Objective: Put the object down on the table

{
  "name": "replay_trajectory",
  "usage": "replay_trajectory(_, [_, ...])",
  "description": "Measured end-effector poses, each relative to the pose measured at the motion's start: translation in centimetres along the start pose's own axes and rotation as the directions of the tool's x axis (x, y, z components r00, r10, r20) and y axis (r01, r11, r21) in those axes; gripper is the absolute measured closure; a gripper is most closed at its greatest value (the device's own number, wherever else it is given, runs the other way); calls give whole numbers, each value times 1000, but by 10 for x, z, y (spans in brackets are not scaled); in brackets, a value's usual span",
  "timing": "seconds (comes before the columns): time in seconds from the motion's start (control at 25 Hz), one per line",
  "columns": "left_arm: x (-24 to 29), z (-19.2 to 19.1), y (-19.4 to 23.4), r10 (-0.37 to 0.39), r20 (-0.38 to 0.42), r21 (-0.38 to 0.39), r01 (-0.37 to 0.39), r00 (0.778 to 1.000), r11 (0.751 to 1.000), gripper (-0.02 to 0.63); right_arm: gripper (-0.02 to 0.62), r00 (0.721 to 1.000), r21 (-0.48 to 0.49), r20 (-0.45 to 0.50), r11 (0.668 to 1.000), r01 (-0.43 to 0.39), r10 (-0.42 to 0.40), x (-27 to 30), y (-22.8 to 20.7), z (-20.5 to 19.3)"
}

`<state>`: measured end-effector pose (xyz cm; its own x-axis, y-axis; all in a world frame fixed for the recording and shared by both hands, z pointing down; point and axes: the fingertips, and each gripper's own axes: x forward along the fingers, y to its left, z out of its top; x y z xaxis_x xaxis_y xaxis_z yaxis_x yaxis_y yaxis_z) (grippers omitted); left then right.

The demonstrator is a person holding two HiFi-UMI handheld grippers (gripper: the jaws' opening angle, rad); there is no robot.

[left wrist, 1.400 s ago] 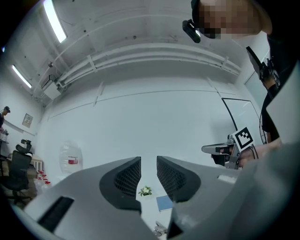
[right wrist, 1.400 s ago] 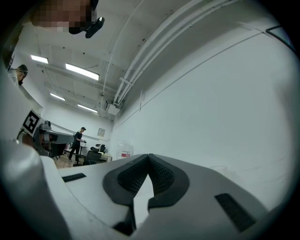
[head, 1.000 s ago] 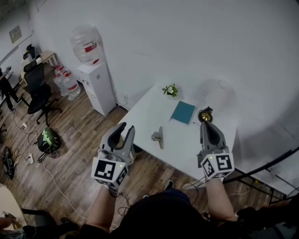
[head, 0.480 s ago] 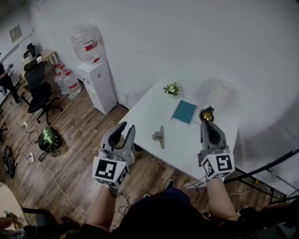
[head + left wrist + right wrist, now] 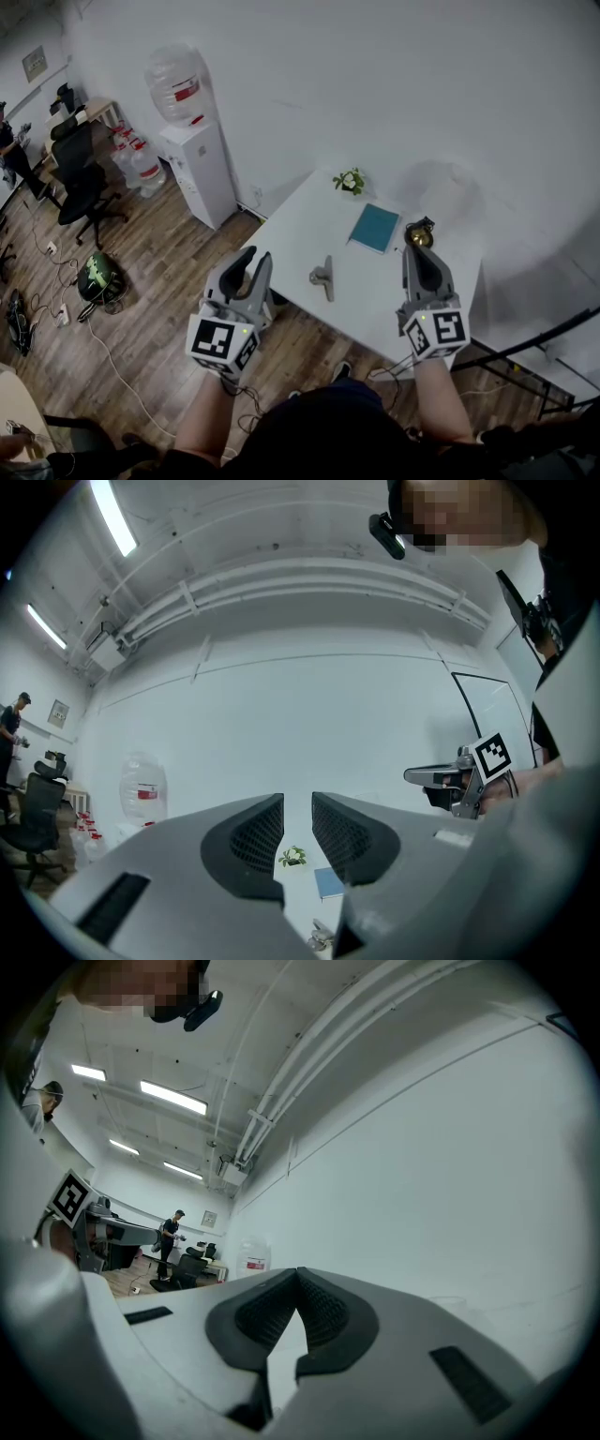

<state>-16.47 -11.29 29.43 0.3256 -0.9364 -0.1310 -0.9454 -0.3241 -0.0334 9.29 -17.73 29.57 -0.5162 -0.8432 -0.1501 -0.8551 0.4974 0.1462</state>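
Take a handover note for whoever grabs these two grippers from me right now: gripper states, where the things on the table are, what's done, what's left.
Left gripper: empty, jaws apart and closing; only the distant table shows through the gap.
Right gripper: jaws shut at the tips, nothing between them.
On the white table: grey metal piece near the front, teal book behind it, small plant at the far end, small gold and dark object just beyond the right gripper's tips.
Done: nothing is held; everything lies on the table.
Left: seemingly nothing to put down. I cannot tell which item was the task's object.
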Motion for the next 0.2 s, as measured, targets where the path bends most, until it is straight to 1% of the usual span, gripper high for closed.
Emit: replay_trajectory(0.2, [7,-6,8,9,-5,3,-9,1000,1000,515,591,1000,4,-2,1000,-2,2,9,-2,-4])
